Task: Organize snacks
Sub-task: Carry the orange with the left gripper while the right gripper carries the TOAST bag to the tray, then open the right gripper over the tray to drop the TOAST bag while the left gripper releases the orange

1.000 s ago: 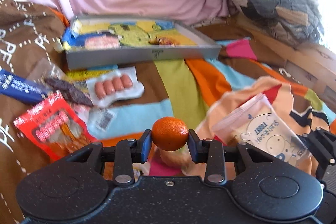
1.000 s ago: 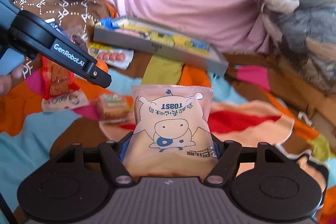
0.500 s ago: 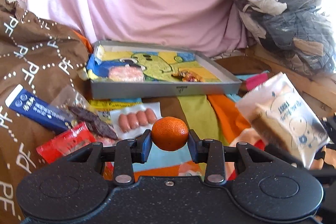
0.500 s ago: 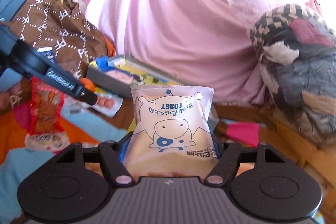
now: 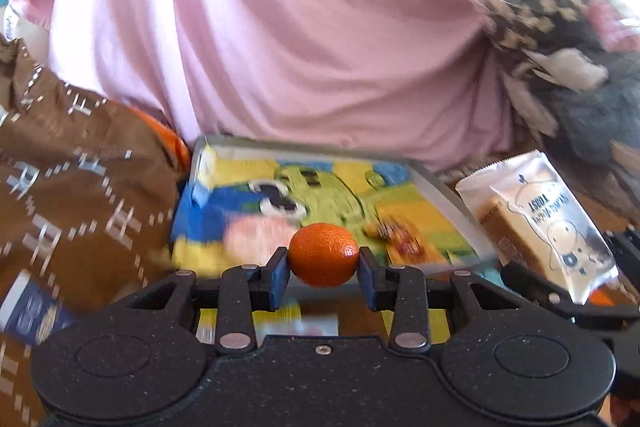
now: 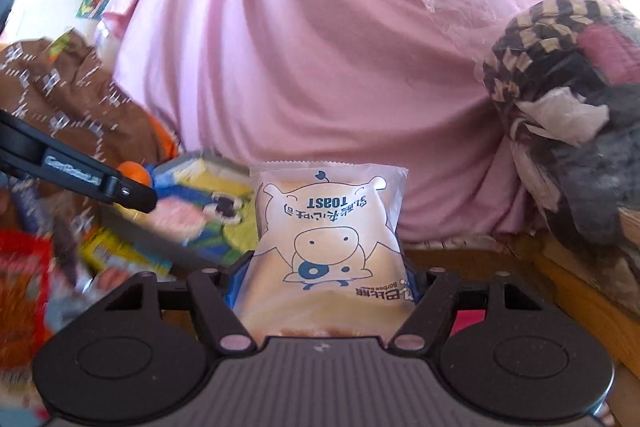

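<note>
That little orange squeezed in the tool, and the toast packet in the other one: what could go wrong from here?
The orange is round and pinched only at its sides by the left tool, so it might roll out before reaching the tray. The toast packet is soft and bulky in the right tool; it could slip or get crushed. Both tools are close together and may bump.

Glossy plastic toast packet (image 6: pixel 326 239); dimpled orange (image 5: pixel 323 254); matt metal tray (image 5: pixel 448 203).
</note>
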